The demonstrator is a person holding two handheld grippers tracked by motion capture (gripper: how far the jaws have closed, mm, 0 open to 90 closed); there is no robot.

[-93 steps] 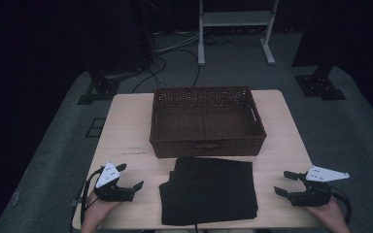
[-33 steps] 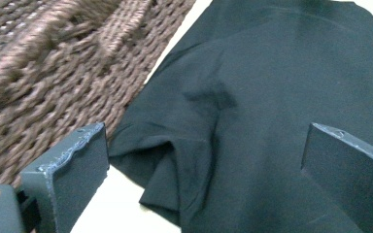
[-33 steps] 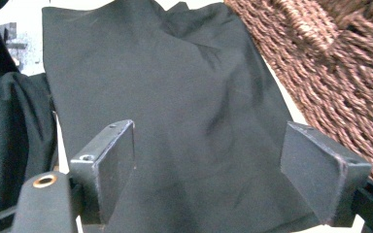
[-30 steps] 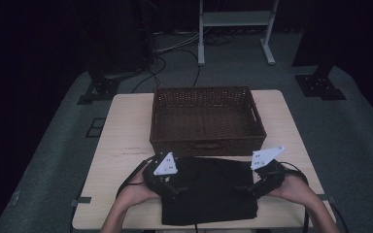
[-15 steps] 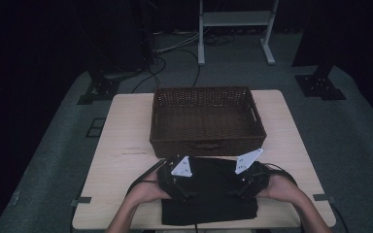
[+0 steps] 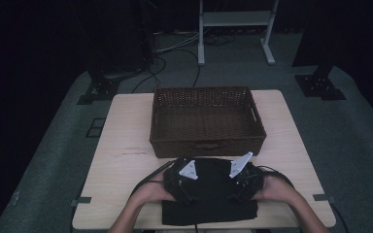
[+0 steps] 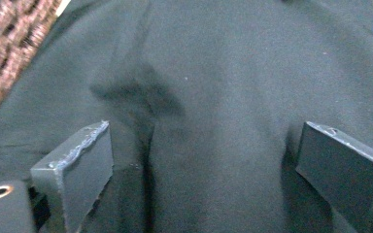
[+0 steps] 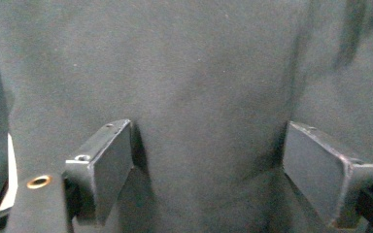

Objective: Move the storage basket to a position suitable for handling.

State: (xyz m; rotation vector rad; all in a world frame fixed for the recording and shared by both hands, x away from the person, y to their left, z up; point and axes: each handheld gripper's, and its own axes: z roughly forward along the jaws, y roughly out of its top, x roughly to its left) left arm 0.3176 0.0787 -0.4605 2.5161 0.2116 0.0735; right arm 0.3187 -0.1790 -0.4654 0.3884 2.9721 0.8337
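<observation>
A folded black cloth (image 6: 209, 194) lies at the table's near edge, just in front of a brown wicker basket (image 6: 207, 121). Both grippers rest on it. My left gripper (image 6: 187, 187) sits on the cloth's left half and my right gripper (image 6: 240, 187) on its right half. In the left gripper view the cloth (image 7: 213, 87) spreads under my open left gripper (image 7: 201, 165), whose jaws press into the fabric with a crease between them. The right gripper view has the cloth (image 8: 199, 73) beneath my open right gripper (image 8: 209, 170), jaws wide apart on the fabric.
The wicker basket's weave (image 7: 5, 43) shows at the upper left of the left gripper view. The wooden table (image 6: 126, 145) has bare room left and right of the cloth. Cables trail from both grippers. A white stand (image 6: 233, 29) and dark equipment bases stand on the floor beyond.
Both grippers came in from the table's outer corners to the cloth and now rest on it, closer together than half a second ago.
</observation>
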